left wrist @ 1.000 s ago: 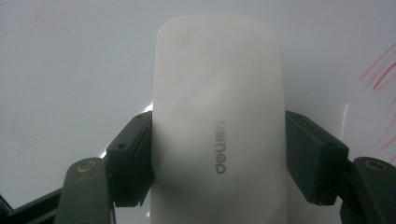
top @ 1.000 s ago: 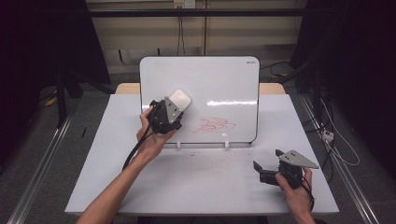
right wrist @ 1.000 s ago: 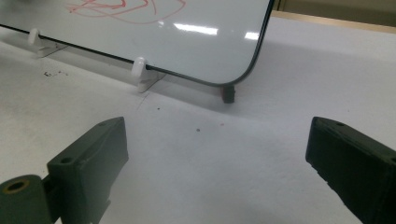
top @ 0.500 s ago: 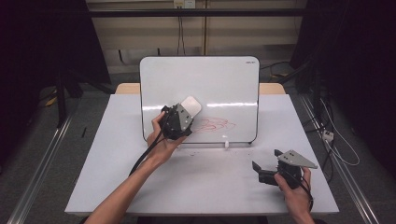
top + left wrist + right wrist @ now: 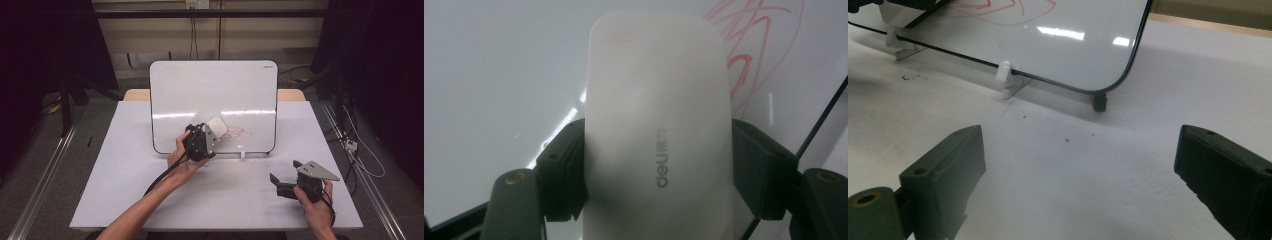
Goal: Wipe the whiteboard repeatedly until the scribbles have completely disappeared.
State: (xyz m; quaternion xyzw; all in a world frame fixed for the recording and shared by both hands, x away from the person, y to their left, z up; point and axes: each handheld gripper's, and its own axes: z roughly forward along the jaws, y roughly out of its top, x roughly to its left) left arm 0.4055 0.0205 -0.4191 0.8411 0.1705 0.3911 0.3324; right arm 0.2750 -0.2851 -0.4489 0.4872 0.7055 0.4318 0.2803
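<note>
one whiteboard, one eraser, one red scribble, one table. two grippers: left, right. two white clips under the board's lower edge, one dark foot.

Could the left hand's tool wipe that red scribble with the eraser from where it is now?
Probably yes. The left tool grips the eraser against the whiteboard, right beside the red scribble, with nothing between them.

The white eraser reads "deli" (grey lettering, running sideways).
</note>
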